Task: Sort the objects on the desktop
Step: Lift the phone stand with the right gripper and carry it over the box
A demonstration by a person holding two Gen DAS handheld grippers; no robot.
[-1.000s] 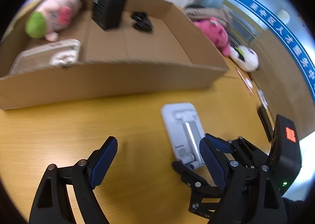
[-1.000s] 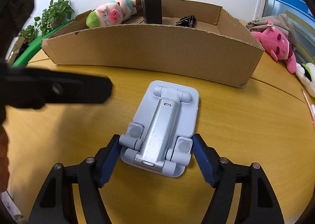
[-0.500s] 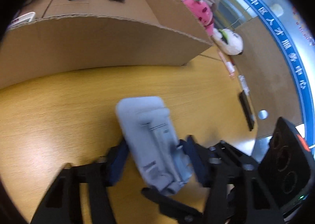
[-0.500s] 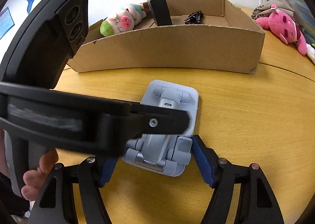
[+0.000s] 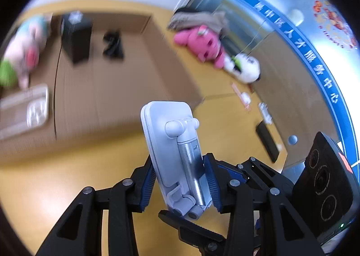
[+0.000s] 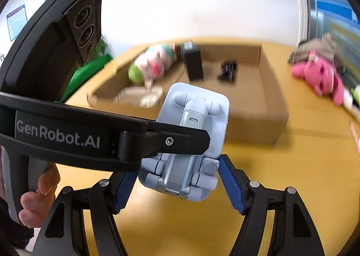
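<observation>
Left wrist view: left gripper [image 5: 180, 179] pinching folded phone stand [image 5: 174, 143], lifted clear of table [image 5: 56, 179]. Right gripper [image 6: 177, 185] spread around stand, not clamping. Cardboard box [image 6: 258, 121] already holding plush pig [image 6: 153, 67], black box, clip; pink plush [image 6: 319, 76] outside, unsorted.

box contents [image 5: 76, 37]: motion-blurred | phone stand [image 6: 193, 125]: partly hidden by left hand-held gripper [image 6: 180, 142]

White lettering "GenRobot.AI" is printed on the left gripper [image 6: 180, 179] black side bar; the blue wall band [image 5: 315, 58] carries Chinese characters.
</observation>
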